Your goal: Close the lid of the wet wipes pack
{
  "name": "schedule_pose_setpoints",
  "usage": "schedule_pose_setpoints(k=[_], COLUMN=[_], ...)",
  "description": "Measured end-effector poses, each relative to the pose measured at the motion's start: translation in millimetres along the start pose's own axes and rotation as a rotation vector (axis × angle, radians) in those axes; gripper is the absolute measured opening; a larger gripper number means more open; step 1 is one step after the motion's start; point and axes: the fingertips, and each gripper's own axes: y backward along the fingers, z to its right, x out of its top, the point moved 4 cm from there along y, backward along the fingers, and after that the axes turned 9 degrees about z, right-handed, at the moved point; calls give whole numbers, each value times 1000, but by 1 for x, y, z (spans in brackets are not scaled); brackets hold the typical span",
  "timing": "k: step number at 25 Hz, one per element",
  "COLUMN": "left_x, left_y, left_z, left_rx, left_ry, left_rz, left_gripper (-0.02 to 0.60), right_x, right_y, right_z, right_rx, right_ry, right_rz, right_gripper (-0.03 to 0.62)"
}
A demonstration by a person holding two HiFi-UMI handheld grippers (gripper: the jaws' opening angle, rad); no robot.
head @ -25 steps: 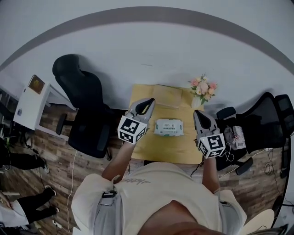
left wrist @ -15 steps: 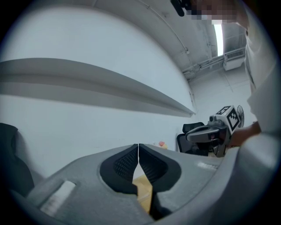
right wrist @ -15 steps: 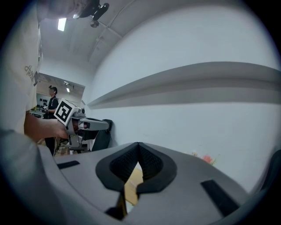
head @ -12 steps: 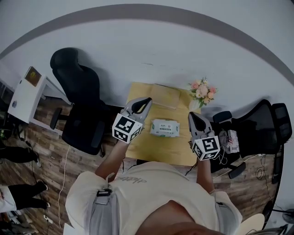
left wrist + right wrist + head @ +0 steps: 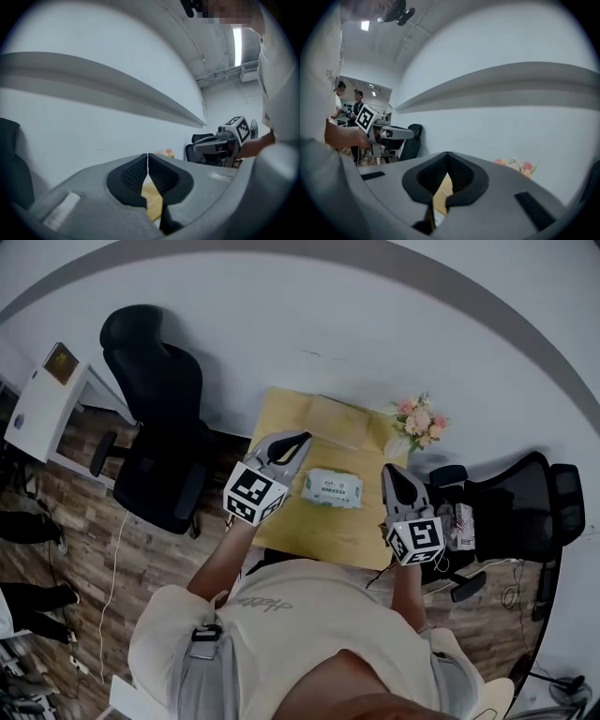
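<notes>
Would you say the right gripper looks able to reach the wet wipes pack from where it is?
Probably yes. The right gripper hangs just beside the wet wipes pack, with only bare yellow tabletop between them; the flowers stand behind, out of the way.

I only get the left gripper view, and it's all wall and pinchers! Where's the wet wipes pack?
Observer: The head view shows the wet wipes pack lying on the yellow table, between the left gripper and the right gripper.
Operator: Is the other pincher shut like mine?
Observer: Yes, the right gripper view shows its jaws together, holding nothing.
</notes>
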Motion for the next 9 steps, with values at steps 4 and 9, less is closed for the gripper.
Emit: schedule_pose_setpoints(k=[4,9], left_x=[-3,-7], left_y=[8,13], left_z=[2,-12], left_rx=[6,20], left_ry=[-24,-53], left_rz=[37,46], left_gripper=[18,18], right_x=[-3,-7], right_y=[3,-2], right_z=[-3,-6], right_rx=[-6,-15], right_ry=[18,-16], right_rz=[-11,-1], right_gripper=[2,2])
